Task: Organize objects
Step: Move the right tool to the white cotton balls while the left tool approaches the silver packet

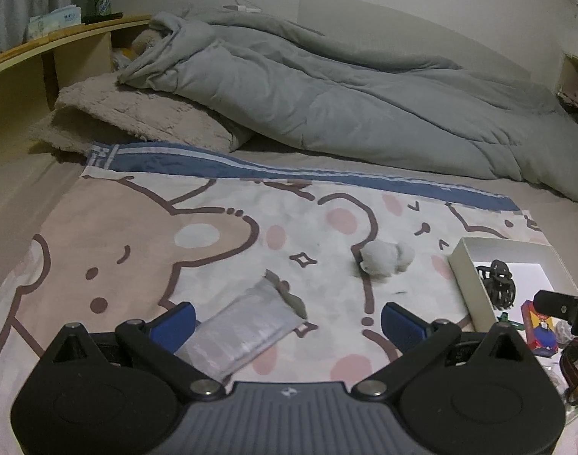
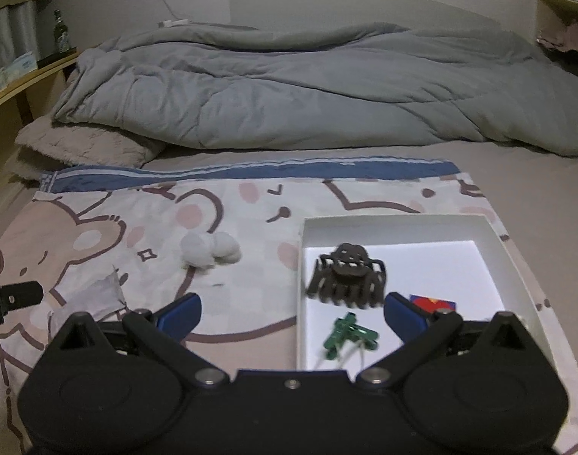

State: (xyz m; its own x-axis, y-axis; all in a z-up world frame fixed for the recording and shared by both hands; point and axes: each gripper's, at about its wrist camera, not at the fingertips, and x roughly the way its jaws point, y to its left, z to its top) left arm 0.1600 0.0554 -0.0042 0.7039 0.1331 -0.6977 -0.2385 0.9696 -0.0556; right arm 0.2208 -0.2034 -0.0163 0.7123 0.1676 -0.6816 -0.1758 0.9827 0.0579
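Your left gripper: jaws wide, empty, clear packet lying between them, its near end hidden. Your right gripper: wide, empty. White box holds hair claw, blurred green clip, half-hidden card. Plush outside.

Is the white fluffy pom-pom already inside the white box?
No. In the right wrist view the white fluffy pom-pom lies on the cartoon-print cloth, left of the shallow white cardboard box holding the dark claw hair clip.

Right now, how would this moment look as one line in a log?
left gripper: open over clear packet | right gripper: open, empty | white box: hair claw, green clips | white pom-pom: on cloth
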